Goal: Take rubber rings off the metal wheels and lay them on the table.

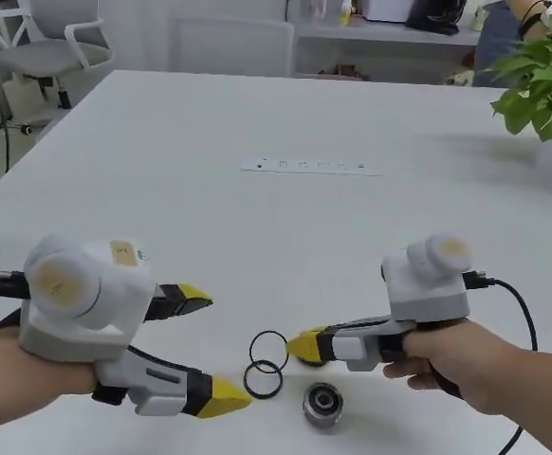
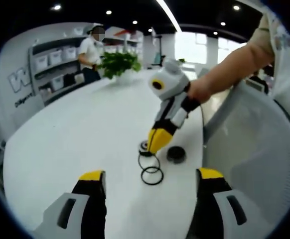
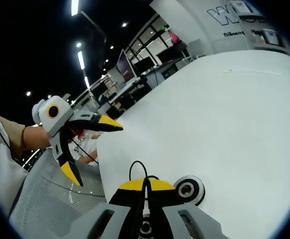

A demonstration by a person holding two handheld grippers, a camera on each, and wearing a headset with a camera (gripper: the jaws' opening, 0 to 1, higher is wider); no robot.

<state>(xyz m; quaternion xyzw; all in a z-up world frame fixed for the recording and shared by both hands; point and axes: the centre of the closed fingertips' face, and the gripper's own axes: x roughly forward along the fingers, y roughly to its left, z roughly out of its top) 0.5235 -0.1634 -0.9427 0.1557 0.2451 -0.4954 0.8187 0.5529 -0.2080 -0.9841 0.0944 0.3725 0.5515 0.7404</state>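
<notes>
Rubber ring [image 3: 134,163] between right gripper [image 3: 146,183] tips

Bright, even light on the white table [image 1: 285,123].
We see ceiling strips [image 2: 167,15] glowing above the table, a soft plant [image 1: 542,71] shadow at its far corner, and fisheye bending beyond its edges.

Head cam high over table [image 1: 304,237]; gripper cams low, opposed.

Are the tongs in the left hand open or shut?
Open: the left tongs have yellow tips standing wide apart, nothing gripped between them.
</notes>
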